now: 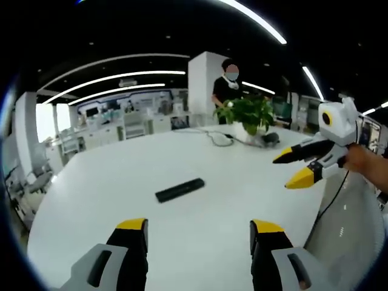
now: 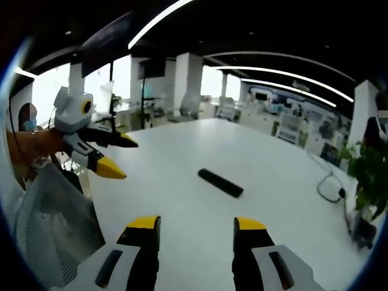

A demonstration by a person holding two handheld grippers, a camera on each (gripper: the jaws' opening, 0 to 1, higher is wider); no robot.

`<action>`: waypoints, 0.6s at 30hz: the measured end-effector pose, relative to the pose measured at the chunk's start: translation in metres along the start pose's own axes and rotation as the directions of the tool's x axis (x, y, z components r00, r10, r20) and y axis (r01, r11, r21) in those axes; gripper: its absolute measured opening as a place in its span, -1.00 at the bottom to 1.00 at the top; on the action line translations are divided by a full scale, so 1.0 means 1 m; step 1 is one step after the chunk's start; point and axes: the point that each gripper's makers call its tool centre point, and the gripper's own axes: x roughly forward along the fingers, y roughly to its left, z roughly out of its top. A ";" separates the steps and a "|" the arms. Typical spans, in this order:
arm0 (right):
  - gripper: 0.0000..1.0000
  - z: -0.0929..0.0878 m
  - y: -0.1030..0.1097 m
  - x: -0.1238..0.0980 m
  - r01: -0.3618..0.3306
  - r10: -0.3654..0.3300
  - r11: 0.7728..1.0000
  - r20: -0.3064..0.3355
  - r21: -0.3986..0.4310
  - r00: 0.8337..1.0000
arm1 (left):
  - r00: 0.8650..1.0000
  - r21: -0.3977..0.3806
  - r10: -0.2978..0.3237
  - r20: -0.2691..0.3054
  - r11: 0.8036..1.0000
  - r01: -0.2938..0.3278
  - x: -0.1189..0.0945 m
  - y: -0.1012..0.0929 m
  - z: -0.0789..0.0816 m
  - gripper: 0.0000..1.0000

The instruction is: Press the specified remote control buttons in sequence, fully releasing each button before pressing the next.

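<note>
A black remote control (image 1: 180,190) lies flat on the white table (image 1: 121,176), ahead of my left gripper (image 1: 199,226), which is open and holds nothing. My right gripper (image 1: 291,167) comes in from the right, above the table's edge, its yellow-tipped jaws apart. In the right gripper view the remote control (image 2: 220,182) lies ahead of my open right gripper (image 2: 197,224). There the left gripper (image 2: 118,157) enters from the left, jaws apart, held by a hand. Both grippers are well clear of the remote.
A potted plant (image 1: 250,115) stands at the table's far end, with a cable (image 1: 219,138) and small devices beside it. A person (image 1: 227,85) stands behind the plant. A mesh chair back (image 2: 54,224) is at the table's edge. Office desks lie beyond.
</note>
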 end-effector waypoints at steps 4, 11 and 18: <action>-0.09 -0.001 -0.005 0.005 0.000 0.000 1.000 -0.012 -0.008 1.000 | 1.000 0.006 0.004 -0.003 1.000 -0.004 0.004 0.007 0.001 0.40; -0.10 -0.002 -0.013 0.013 0.001 -0.002 1.000 -0.032 -0.023 0.999 | 1.000 0.014 0.003 -0.013 1.000 -0.003 0.013 0.016 0.000 0.39; -0.10 -0.001 -0.020 0.021 0.000 -0.001 0.999 -0.046 -0.038 0.999 | 1.000 0.013 -0.001 -0.024 1.000 0.002 0.022 0.024 -0.001 0.39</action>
